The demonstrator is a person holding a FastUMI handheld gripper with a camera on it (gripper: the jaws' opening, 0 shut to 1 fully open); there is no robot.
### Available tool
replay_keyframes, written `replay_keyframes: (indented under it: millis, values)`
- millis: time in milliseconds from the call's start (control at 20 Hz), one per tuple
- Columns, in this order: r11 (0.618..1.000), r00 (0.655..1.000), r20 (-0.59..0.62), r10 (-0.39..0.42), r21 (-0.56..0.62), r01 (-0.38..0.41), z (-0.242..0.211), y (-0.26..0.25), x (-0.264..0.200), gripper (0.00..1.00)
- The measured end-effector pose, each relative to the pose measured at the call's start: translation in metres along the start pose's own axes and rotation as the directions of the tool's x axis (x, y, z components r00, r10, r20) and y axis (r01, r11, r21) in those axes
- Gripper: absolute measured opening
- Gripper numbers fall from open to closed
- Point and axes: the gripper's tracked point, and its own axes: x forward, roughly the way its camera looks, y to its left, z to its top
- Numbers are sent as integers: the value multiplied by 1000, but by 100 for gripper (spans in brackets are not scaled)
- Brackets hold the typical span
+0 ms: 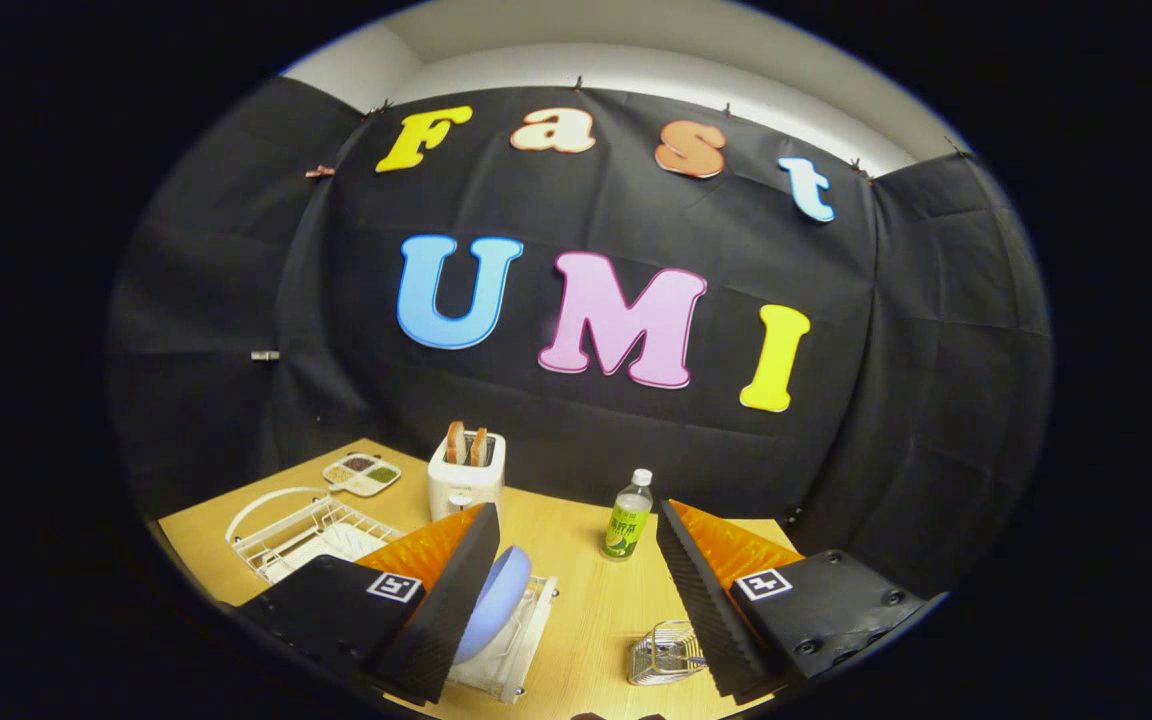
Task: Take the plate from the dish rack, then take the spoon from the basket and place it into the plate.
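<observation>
Wooden table (576, 560), pale and bare in the middle, carrying everything listed below. White wire dish rack (511, 645) — sits low and just ahead of the left finger, partly hidden behind it. Second white wire rack (301, 535) with an arched handle, farther off past the left finger, apparently holding no plate. White toaster (466, 478) with two slices of bread standing in its slots, beyond the fingers near the cloth wall. Blue plate (496, 600) — stands on edge in the nearer dish rack, tilted, its face turned toward the gap between the fingers and its rim running up and away; it lies just inside the left finger, close to it, though contact cannot be told. Divided snack tray (363, 474), well beyond the racks. Green-labelled bottle (627, 522), upright, ahead between the fingers. Small wire basket (666, 652), right beside the right finger; a spoon handle may show at its edge, too small to confirm. Gripper (576, 590) — fingers spread wide, nothing held; judged ready to shift left and close across the plate's upper rim.
</observation>
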Motion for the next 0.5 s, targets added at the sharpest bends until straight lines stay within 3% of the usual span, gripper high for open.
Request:
replay_keyframes:
  millis: [200, 350, 500]
  values:
    - [998, 982, -185, 31, -49, -41, -50, 28, 36, 95]
    - [996, 954, -299, 27, -68, -49, -87, 37, 54, 94]
    - [998, 912, -410, 24, -46, -47, -120, 41, 67, 88]
